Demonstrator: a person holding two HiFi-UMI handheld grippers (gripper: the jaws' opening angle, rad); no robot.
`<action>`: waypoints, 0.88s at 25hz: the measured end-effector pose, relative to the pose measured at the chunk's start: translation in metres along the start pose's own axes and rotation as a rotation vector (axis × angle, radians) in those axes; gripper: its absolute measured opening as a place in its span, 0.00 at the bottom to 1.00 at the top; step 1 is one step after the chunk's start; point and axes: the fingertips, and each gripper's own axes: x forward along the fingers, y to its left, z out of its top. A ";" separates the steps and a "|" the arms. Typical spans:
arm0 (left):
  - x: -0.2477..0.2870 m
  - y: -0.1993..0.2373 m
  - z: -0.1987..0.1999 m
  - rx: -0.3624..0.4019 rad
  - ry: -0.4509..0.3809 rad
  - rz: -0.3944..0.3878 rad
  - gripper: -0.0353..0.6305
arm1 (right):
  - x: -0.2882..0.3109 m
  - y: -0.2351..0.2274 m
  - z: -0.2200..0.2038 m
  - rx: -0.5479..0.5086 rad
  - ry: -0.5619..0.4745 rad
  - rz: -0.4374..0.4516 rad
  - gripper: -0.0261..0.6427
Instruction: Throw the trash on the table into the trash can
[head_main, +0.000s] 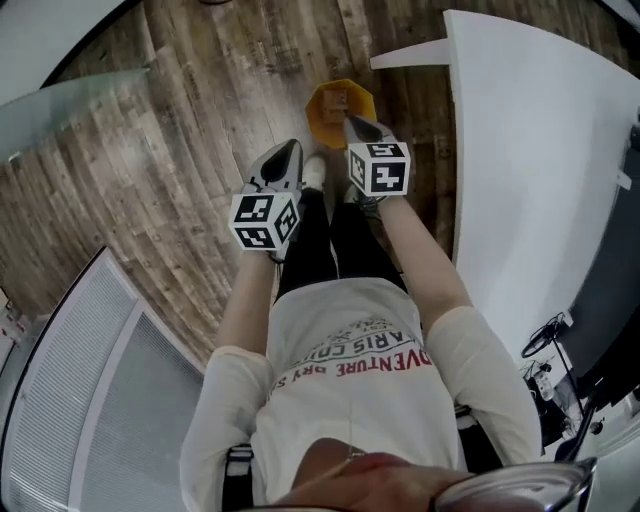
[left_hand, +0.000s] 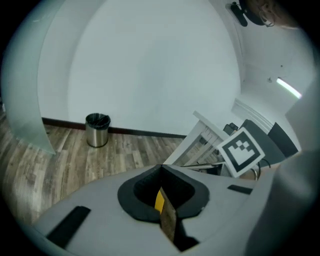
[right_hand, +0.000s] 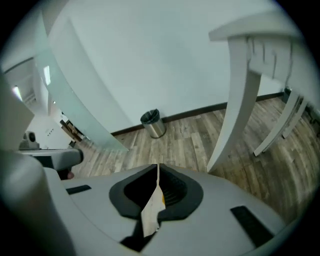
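I'm holding the left gripper (left_hand: 161, 172) and right gripper (right_hand: 158, 170) clenched, jaws pressing flat together, no trash showing. Beyond them, at upper centre, the yellow trash can (head_main: 358, 100) is holding a brown scrap (head_main: 335, 101). The drop looks done, so I'm turning next to the white bench (head_main: 540, 150) at right.

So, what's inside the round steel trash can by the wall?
Only a dark liner shows at the rim of the round steel trash can. Its own wall hides whatever is inside from both gripper views.
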 end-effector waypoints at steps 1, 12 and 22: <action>-0.005 -0.014 0.019 0.028 -0.013 -0.016 0.09 | -0.023 0.004 0.016 0.007 -0.037 0.001 0.09; -0.047 -0.228 0.137 0.293 -0.092 -0.349 0.09 | -0.267 -0.030 0.104 0.073 -0.367 -0.194 0.09; -0.066 -0.439 0.132 0.568 -0.110 -0.713 0.09 | -0.475 -0.132 0.016 0.326 -0.625 -0.574 0.08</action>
